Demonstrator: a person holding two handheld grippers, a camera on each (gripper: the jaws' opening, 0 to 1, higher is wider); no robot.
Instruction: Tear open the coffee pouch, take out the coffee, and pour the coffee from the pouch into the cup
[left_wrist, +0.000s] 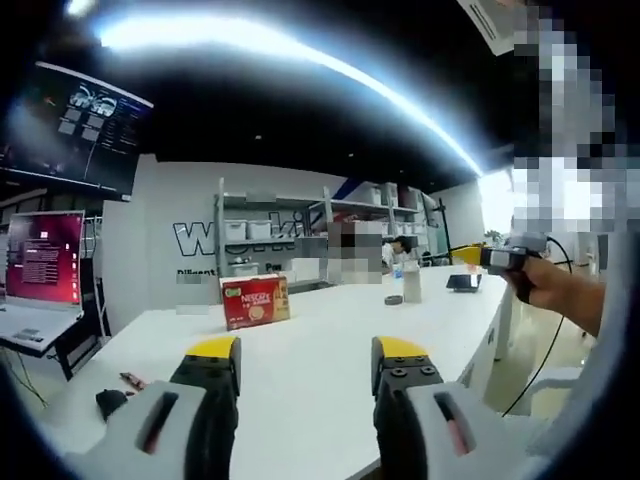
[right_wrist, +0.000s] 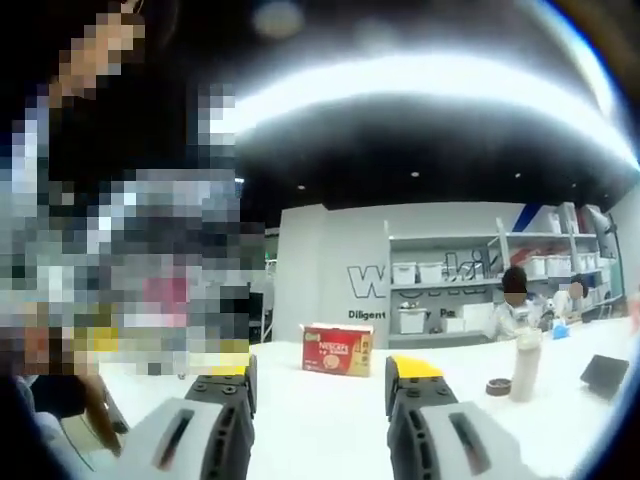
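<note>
In the left gripper view, the left tongs (left_wrist: 305, 362) stand open with nothing between the yellow-tipped jaws, raised over the white counter (left_wrist: 330, 400). The red coffee box (left_wrist: 255, 301) sits on the counter well ahead of them, a little to the left of the gap, apart from both jaws. It is a red carton with a white brand name and a pale picture on the front, standing upright and turned at a slight angle. Farther back to the right stand a pale cup (left_wrist: 412, 282) and a small dark round thing (left_wrist: 393, 299).

In the right gripper view, the right tongs (right_wrist: 318, 378) are likewise open and empty. The box (right_wrist: 338, 350) lies ahead, just left of the gap's middle, upright on the counter (right_wrist: 320, 430). A pale cup (right_wrist: 526, 365) stands far off to the right.
</note>
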